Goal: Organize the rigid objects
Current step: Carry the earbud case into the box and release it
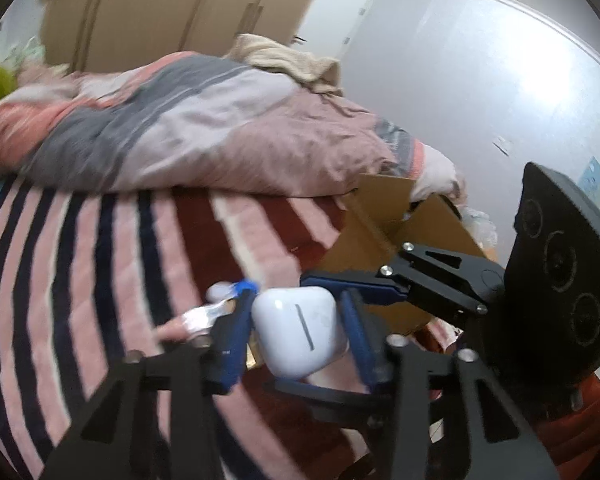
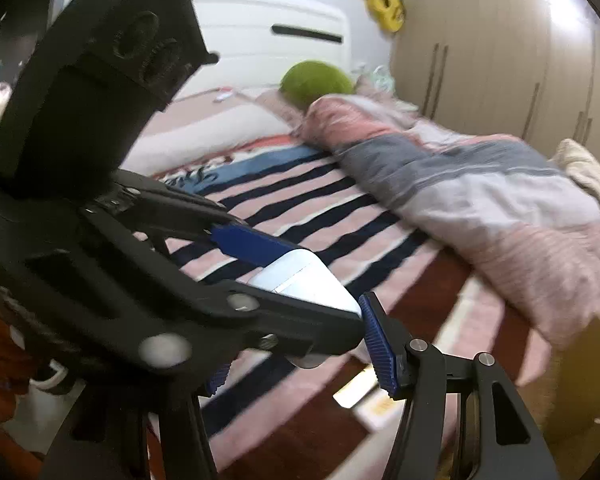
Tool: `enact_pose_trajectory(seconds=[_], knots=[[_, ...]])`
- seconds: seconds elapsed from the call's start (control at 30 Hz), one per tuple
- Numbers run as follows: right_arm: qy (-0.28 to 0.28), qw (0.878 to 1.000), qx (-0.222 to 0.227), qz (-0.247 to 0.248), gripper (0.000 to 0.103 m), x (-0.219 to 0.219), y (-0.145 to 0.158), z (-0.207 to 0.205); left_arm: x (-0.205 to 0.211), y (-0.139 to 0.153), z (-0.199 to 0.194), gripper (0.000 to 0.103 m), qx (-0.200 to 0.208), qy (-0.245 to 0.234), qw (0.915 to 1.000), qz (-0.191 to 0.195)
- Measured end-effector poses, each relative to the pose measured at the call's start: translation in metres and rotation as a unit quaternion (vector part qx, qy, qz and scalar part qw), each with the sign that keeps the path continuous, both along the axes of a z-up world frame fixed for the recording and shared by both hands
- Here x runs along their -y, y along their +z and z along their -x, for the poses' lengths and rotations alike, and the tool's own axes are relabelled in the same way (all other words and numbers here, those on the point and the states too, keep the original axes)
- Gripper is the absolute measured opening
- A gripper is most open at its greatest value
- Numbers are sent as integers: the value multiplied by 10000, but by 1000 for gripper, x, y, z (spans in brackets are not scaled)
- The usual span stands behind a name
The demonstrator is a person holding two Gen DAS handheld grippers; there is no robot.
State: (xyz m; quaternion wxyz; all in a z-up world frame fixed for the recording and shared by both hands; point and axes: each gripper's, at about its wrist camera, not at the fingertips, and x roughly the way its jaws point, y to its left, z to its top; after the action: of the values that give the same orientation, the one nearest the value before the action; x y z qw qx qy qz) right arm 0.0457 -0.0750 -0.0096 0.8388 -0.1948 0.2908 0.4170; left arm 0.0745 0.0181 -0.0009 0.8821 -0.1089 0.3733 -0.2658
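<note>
My left gripper (image 1: 298, 328) is shut on a white earbuds case (image 1: 298, 330), held between its blue pads above the striped bed. The case also shows in the right wrist view (image 2: 304, 280), gripped by the left gripper, which crosses in front of that camera. My right gripper (image 2: 300, 372) is open, with its blue right finger pad (image 2: 380, 350) just beside the case. In the left wrist view the right gripper (image 1: 380, 284) comes in from the right, close behind the case. An open cardboard box (image 1: 384, 236) stands on the bed beyond both grippers.
A striped pink, navy and red blanket (image 1: 100, 264) covers the bed. A bunched duvet (image 1: 204, 128) lies along the far side. Small flat items (image 1: 204, 314) lie on the blanket left of the case. A green cushion (image 2: 316, 82) and a wardrobe (image 2: 500, 60) are beyond.
</note>
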Motion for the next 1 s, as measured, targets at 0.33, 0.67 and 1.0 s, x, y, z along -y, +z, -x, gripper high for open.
enact_pose_trajectory(seconds=[0.33,0.67,1.0], knots=[[-1139,9933,193,9,54,100,32,-29,117,27,-51,35,114,-1002,9948,-139],[-2101,9764,-126,477,54,170,24,-54,193,14,-83,40,-263,-1521,9875,-325],[-2320,9708,-74,610,81,181,29,-52,161,30,-82,74,11,-1089,9933,-390]])
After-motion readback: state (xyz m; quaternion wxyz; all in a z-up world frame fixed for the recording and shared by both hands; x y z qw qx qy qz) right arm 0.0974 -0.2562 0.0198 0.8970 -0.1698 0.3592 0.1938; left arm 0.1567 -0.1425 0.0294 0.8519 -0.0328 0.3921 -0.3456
